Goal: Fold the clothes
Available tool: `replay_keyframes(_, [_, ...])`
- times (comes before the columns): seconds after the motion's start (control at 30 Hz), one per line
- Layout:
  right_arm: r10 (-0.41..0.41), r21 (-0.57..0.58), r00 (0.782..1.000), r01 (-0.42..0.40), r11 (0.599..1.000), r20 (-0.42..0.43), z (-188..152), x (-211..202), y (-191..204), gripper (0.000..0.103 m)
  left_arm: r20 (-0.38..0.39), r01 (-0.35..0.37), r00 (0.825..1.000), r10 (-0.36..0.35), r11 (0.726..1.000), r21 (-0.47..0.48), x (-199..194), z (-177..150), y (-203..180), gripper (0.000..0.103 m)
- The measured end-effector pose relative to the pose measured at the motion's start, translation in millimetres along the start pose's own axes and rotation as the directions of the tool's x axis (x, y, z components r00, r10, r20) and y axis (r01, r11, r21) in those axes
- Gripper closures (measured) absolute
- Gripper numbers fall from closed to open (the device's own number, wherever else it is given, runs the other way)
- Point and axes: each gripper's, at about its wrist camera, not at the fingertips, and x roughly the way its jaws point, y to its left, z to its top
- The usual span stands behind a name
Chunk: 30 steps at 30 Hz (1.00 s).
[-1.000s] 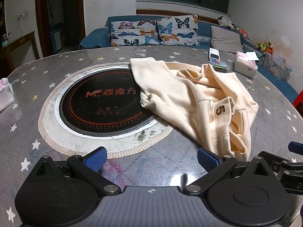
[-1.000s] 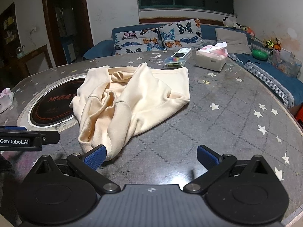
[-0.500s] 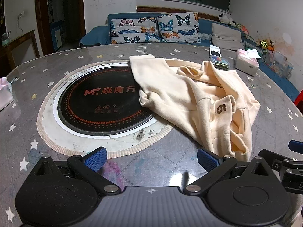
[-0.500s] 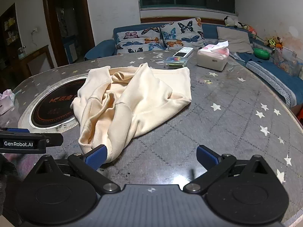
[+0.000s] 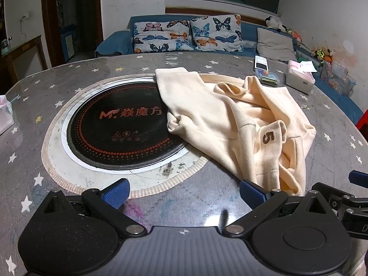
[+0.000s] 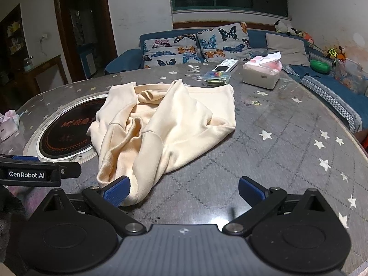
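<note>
Two grippers, jaws spread and empty, at the near edge of the counter [image 6: 287,138].
The crumpled cream garment [image 5: 232,119] lies mid-counter, partly over the black hotplate [image 5: 119,133]; left gripper [image 5: 184,189] and right gripper [image 6: 182,189] sit just short of its near hem.

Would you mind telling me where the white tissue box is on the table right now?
The tissue box sits at the table's far right in the right wrist view, just right of the remote control and beyond the cream garment.
</note>
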Motion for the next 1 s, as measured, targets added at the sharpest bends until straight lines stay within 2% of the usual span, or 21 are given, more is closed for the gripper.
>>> replay_keyframes(0.2, [0.009, -0.008, 1.000, -0.009, 1.000, -0.006, 2, 3, 1, 0.005, -0.005, 0.004, 1.000, -0.004, 1.000, -0.001, 3, 2, -1, 0.000])
replay_keyframes(0.6, [0.024, -0.042, 1.000, -0.024, 0.999, -0.003, 17, 10, 3, 0.005, 0.017, 0.012, 1.000, -0.012, 1.000, 0.001, 6, 17, -1, 0.000])
replay_keyframes(1.0, [0.023, -0.108, 0.999, -0.019, 0.994, 0.038, 69, 29, -1, 0.007, 0.067, 0.047, 0.996, -0.050, 0.998, 0.034, 20, 60, -11, 0.001])
